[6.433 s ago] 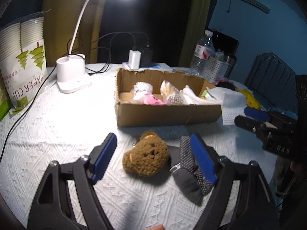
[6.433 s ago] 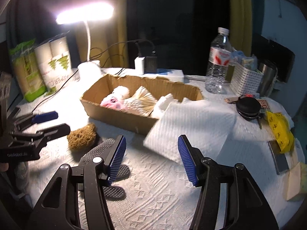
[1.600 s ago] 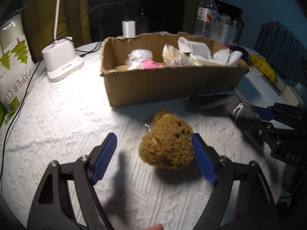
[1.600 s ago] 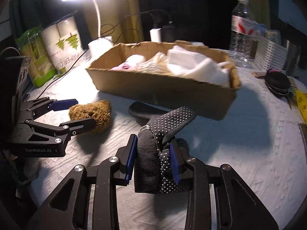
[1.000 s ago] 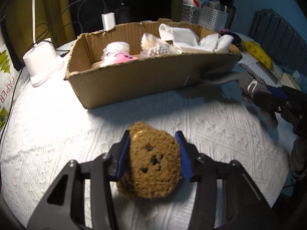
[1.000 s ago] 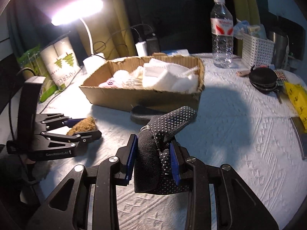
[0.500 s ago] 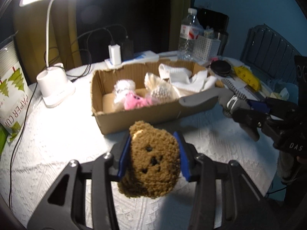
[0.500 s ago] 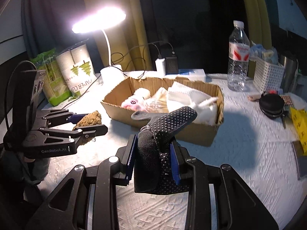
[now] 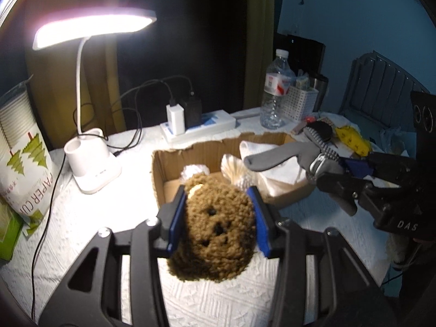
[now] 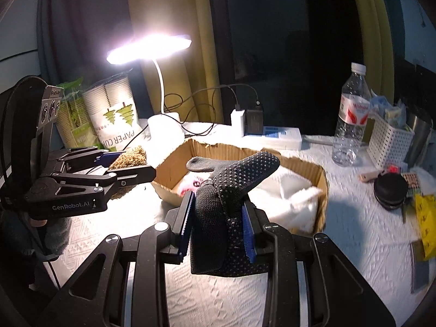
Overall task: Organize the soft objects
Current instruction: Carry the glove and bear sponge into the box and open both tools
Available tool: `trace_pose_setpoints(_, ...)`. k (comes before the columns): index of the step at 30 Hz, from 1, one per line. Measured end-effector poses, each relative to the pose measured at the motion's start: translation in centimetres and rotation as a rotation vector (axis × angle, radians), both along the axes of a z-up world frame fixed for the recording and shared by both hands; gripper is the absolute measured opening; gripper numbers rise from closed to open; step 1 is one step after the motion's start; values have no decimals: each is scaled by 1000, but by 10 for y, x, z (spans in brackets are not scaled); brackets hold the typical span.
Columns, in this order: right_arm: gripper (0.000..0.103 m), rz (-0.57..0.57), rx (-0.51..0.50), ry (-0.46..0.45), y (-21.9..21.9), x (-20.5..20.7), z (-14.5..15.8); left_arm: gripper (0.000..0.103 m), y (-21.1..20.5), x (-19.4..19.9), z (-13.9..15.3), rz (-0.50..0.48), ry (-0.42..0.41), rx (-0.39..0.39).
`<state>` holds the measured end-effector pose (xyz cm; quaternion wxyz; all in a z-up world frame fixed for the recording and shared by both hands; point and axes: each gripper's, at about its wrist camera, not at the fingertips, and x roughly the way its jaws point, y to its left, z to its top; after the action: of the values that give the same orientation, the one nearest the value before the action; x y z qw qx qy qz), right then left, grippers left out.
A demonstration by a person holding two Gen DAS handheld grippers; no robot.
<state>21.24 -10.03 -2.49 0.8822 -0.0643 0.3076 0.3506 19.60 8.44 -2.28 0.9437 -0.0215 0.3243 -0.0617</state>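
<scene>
My left gripper (image 9: 216,218) is shut on a brown plush bear (image 9: 215,229) and holds it in the air in front of the cardboard box (image 9: 159,169). My right gripper (image 10: 218,223) is shut on a dark grey dotted sock (image 10: 231,188), held above the box's near wall (image 10: 323,199). In the left wrist view the sock (image 9: 275,158) hangs over the box's right half. In the right wrist view the bear (image 10: 130,158) is at the box's left end. The box holds white cloth (image 10: 288,190), a pink item (image 10: 190,184) and other soft things.
A lit desk lamp (image 9: 92,169) and a paper cup bag (image 9: 24,158) stand at the left. A power strip with chargers (image 9: 196,128), a water bottle (image 9: 275,95) and a white basket (image 9: 299,100) stand behind the box. A black case (image 10: 391,188) and yellow packet (image 10: 425,223) lie right.
Both grippers have risen from the table and moved toward the box, the left carrying the bear and the right carrying the sock. The sock now hangs over the box.
</scene>
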Motion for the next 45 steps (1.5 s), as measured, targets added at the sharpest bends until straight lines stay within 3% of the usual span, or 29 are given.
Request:
trace_pose_setpoints(11,34,8,-6,7,19,34,-2,45,10,36,-8,25,-10,-23)
trace_pose_setpoints(22,34,-18,-27,73,26,76,-32,46,13,68,-44,52,73,-38)
trace_pose_setpoints(25,34,-26,-36,89,27,81,-40,51,15,72,-53,63,97,-40)
trace_pose_setpoints(27,36,-37,-48,91,28,83,-43,52,16,73,-56,70,108,-43)
trace_pose_setpoints(30,52,-48,-51,88,28,84,-44,54,17,72,-56,73,106,-45)
trace_pose_setpoints(32,56,-56,-54,81,28,84,-43,54,17,71,-54,72,101,-42)
trace_pose_setpoints(43,57,-69,-49,53,22,64,-32,55,19,47,-35,85,40,-29)
trace_pose_setpoints(44,57,-71,-47,50,22,62,-31,57,20,44,-32,87,33,-29)
trace_pose_setpoints(45,57,-75,-46,48,20,60,-30,73,21,40,-30,88,27,-30)
